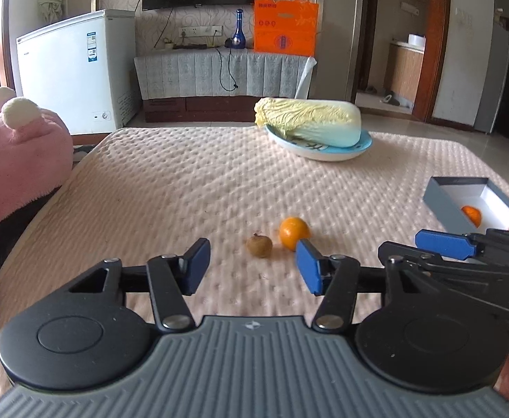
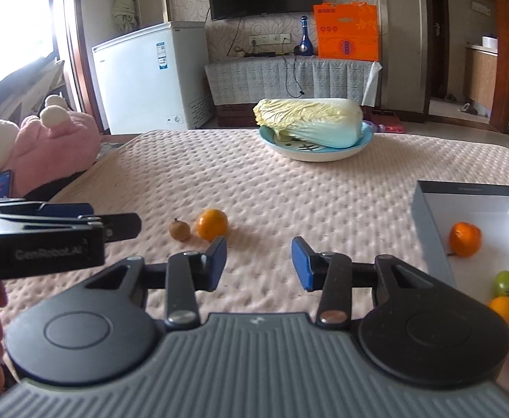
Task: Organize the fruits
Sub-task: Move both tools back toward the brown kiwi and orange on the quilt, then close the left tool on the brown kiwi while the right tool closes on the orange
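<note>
Two loose fruits lie on the quilted pink table cover (image 1: 185,181): an orange (image 1: 293,232) and, just to its left, a small brown fruit (image 1: 259,245), possibly a longan or a small kiwi; too small to tell. They sit near each other, with a narrow gap showing in the right wrist view.

The grey box (image 2: 428,223) sits at the right of the table. Inside it: one orange citrus (image 2: 464,239), a green fruit (image 2: 505,283), and further orange and red pieces partly cut off at the frame edge.

The left gripper (image 1: 252,270) has its jaws spread wide and holds nothing. The brown fruit lies directly ahead, roughly on the centreline between the pads; the loose orange sits just beyond the right pad.

The right gripper (image 2: 258,264) also has its jaws spread and is empty. From it, both loose fruits lie ahead and to the left, beyond its left pad, and the box lies close on its right.

Judgement: the left gripper is better lined up on the brown fruit, needing only a straight advance. The orange falls between the two tools. Neither fruit has a marked long axis, so approach angle matters little.

A Chinese cabbage (image 1: 310,122) rests on a blue plate (image 1: 355,151) at the far side, well apart from both tools.
</note>
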Demonstrator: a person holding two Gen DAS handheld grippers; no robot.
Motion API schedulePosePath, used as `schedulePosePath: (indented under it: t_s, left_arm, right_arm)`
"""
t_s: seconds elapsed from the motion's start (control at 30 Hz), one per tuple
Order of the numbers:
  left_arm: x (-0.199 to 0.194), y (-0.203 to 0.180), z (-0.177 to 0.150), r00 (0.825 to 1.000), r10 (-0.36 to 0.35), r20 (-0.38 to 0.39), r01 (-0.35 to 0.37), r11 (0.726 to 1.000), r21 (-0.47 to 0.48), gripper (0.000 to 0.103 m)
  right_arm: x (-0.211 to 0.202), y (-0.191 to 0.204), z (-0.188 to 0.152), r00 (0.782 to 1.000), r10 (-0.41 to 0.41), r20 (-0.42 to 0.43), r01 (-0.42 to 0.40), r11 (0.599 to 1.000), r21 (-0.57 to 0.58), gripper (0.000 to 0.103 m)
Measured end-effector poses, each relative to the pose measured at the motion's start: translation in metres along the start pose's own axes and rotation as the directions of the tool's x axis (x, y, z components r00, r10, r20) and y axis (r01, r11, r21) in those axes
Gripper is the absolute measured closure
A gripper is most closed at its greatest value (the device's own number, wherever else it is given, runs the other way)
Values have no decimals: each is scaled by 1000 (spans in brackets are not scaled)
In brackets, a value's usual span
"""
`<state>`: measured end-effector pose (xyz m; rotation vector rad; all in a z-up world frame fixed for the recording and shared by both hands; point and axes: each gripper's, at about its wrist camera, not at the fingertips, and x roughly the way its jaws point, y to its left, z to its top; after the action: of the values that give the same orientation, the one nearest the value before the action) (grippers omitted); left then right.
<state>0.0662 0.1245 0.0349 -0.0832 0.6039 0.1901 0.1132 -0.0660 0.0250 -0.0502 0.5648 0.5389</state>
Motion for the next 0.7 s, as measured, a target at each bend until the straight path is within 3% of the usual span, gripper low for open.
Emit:
schedulePosePath:
  t_s: [0.33, 0.5, 0.7]
  left_arm:
    - [59, 7, -6, 995, -58, -80, 57, 998, -19, 61]
    - [74, 3, -6, 994, -71, -88, 71, 997, 0, 65]
    - [90, 3, -5, 992, -78, -99, 79, 997, 5, 67]
  right_arm:
    - [27, 5, 1, 999, 37, -37, -37, 999, -20, 64]
    - [43, 7, -1, 996, 39, -81, -43, 998, -49, 64]
    - [43, 4, 4, 997, 39, -74, -42, 998, -39, 64]
